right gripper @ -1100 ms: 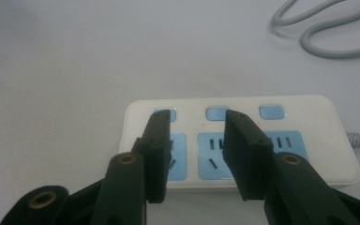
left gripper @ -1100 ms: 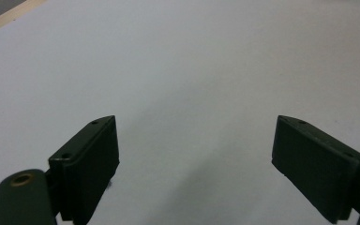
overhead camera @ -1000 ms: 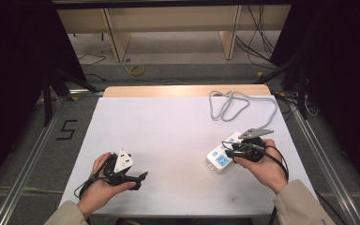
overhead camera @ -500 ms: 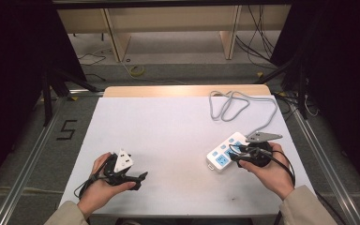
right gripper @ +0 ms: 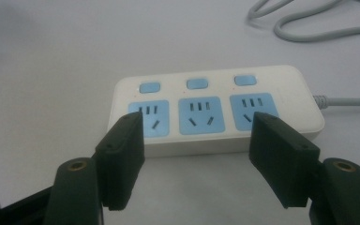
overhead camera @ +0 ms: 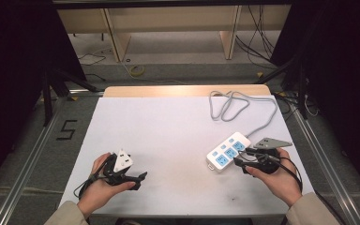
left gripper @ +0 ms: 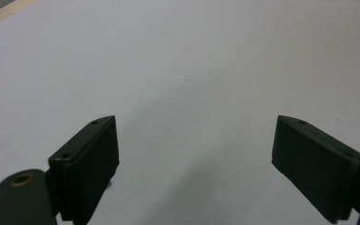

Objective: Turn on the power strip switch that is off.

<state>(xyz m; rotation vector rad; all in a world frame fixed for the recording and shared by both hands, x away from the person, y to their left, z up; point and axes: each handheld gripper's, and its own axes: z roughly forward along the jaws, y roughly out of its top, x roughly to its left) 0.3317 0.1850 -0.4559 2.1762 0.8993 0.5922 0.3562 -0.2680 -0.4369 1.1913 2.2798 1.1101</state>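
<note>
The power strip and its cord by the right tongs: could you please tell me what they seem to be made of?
The power strip looks like moulded hard plastic: a smooth white shell with rounded corners and a faint sheen, with matte light-blue socket faces and switches. Its cord appears to be a flexible grey rubbery or vinyl jacket, as it lies in loose loops on the table; which of the two I cannot tell.

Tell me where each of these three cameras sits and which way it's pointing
High view: above the person's side, looking forward and down on the table; forearms, left gripper, right gripper.
Left gripper view: rides the left gripper, looking along its open jaws at bare table.
Right gripper view: rides the right gripper, whose jaws have just been opening, facing the power strip.
Shared: high and right gripper views both show the power strip and its grey cord.
</note>
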